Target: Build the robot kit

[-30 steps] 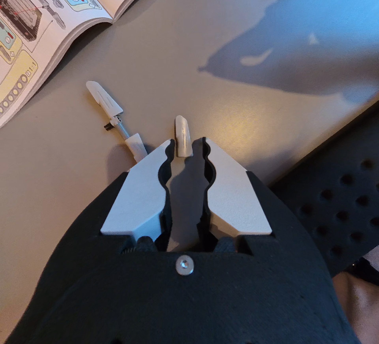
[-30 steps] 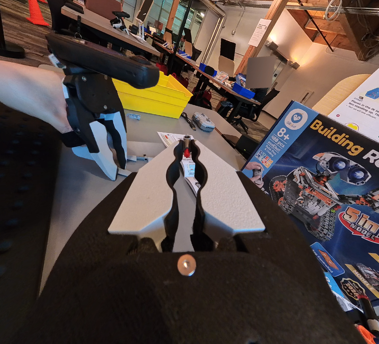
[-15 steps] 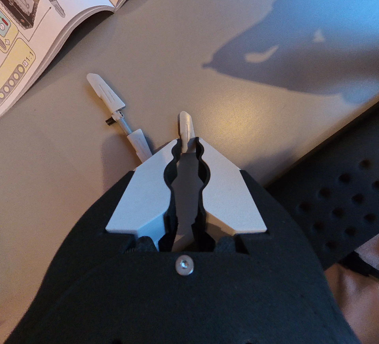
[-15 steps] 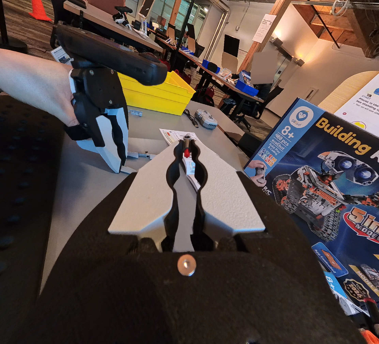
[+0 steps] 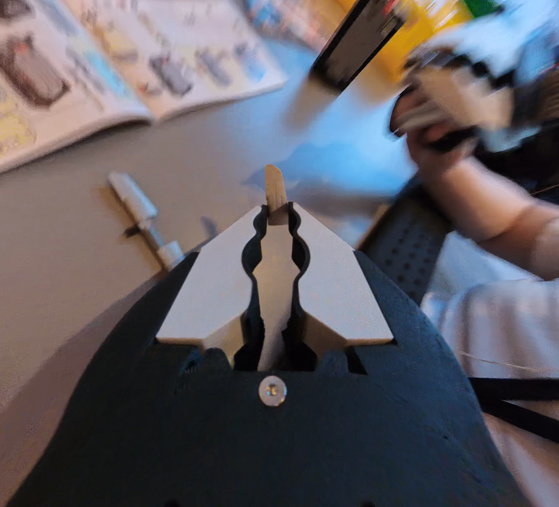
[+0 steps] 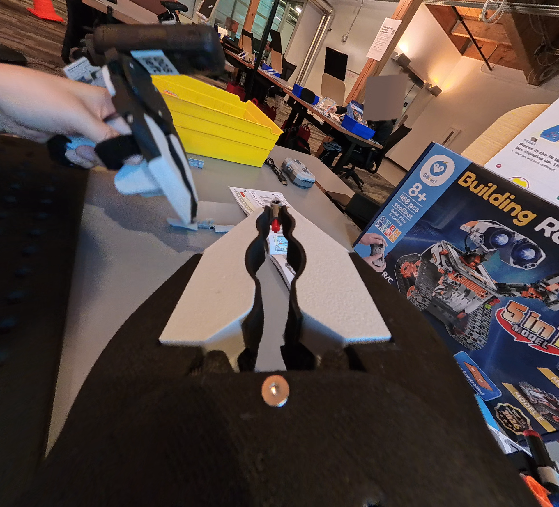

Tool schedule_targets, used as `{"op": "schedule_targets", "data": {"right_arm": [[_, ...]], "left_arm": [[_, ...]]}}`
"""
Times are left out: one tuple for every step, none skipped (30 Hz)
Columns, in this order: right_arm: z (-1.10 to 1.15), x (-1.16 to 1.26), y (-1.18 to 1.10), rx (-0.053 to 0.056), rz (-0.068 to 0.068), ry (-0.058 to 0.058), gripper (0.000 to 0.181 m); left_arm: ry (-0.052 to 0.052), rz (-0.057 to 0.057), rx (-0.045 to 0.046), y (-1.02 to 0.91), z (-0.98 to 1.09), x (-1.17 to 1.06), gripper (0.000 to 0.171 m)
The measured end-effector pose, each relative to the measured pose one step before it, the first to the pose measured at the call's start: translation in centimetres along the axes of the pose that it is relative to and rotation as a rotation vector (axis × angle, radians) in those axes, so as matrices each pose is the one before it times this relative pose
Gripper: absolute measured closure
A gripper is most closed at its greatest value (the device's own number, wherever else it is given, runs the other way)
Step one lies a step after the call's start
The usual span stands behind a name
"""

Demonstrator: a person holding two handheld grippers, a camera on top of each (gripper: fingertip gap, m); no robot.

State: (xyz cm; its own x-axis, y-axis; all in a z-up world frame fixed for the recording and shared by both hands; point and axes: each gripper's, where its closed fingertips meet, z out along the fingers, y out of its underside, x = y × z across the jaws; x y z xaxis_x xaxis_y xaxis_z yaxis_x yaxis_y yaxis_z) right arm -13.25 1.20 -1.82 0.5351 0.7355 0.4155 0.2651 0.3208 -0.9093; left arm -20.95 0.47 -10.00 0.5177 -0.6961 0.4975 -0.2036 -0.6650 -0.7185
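Note:
My left gripper (image 5: 274, 205) is shut on a small white pointed piece (image 5: 274, 187) and holds it just above the grey table (image 5: 75, 265); this view is motion-blurred. A second white pointed piece on a metal axle (image 5: 140, 214) lies on the table just to its left. My right gripper (image 6: 275, 209) is shut on a small grey pin with a red part (image 6: 275, 215) and is held above the table. The right wrist view shows the left gripper (image 6: 181, 214) tilted down, its tips low over the table next to small grey parts (image 6: 211, 225).
An open instruction booklet (image 5: 106, 48) lies at the far left. A black perforated mat (image 5: 402, 247) covers the near table edge. Stacked yellow trays (image 6: 217, 129), a grey control unit with a cable (image 6: 298, 172) and a large printed kit box (image 6: 453, 250) stand around. The gap from one gripper's tips to the other's is roughly 12 cm.
My left gripper has closed on the white pointed piece, lifted it off the table and tilted upward fast. My right gripper still holds the pin, almost still.

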Motion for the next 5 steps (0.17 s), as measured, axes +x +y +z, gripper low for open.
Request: {"op": "schedule_targets", "data": {"right_arm": [[0.001,0.009,0.027,-0.0019,-0.0008,0.0001,0.176],[-0.007,-0.005,-0.019,0.0005,-0.0025,0.0003,0.176],[-0.016,-0.042,-0.057,0.0014,-0.0034,-0.0006,0.176],[-0.015,-0.041,-0.062,0.0013,-0.0042,0.0000,0.176],[-0.029,-0.054,-0.075,0.0007,-0.0056,0.0000,0.176]], "left_arm": [[0.0784,-0.0150,0.08748,-1.544,-0.942,0.865,0.160],[0.0761,-0.0146,0.06678,-1.367,-0.868,0.940,0.160],[0.1007,-0.0061,0.06337,-1.377,-0.734,1.430,0.160],[0.1132,-0.0188,0.06412,-1.397,-0.609,1.639,0.160],[0.1269,-0.0378,0.06041,-1.361,-0.471,1.817,0.160]]}}
